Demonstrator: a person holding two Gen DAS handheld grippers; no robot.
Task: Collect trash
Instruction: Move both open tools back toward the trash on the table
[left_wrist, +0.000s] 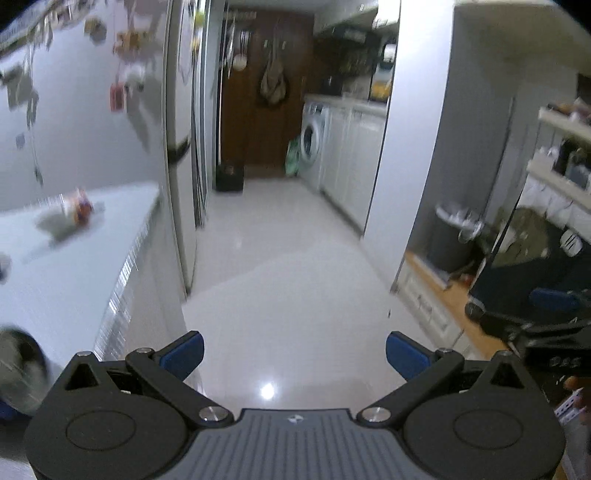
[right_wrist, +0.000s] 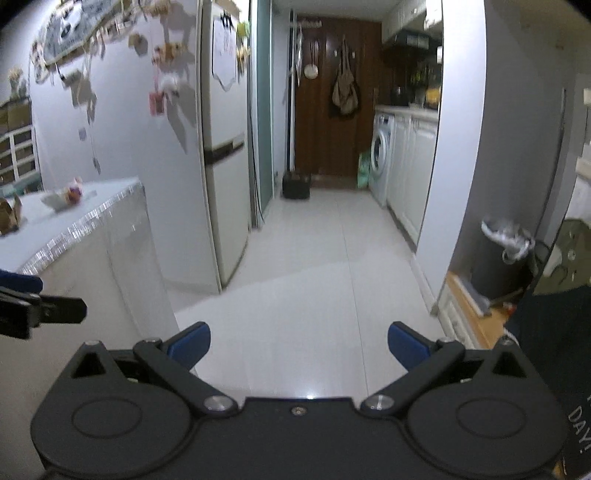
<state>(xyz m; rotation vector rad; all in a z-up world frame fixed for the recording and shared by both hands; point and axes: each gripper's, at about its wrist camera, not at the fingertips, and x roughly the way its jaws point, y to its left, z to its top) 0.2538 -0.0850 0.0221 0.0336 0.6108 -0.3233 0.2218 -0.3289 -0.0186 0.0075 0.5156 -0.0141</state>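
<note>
Jaws of the left gripper (left_wrist: 294, 353) and right gripper (right_wrist: 299, 345) stand spread and empty over the white floor (left_wrist: 280, 280), crumpled trash (right_wrist: 68, 195) lies on the table (right_wrist: 55, 225) leftward, and a dark bin (right_wrist: 496, 254) stands rightward.

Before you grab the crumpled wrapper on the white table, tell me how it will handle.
The wrapper looks crumpled and thin, so probably light and floppy, collapsing under a pinch. Lying loose on the smooth table, it may slide if pushed. The blur hides its material.
</note>
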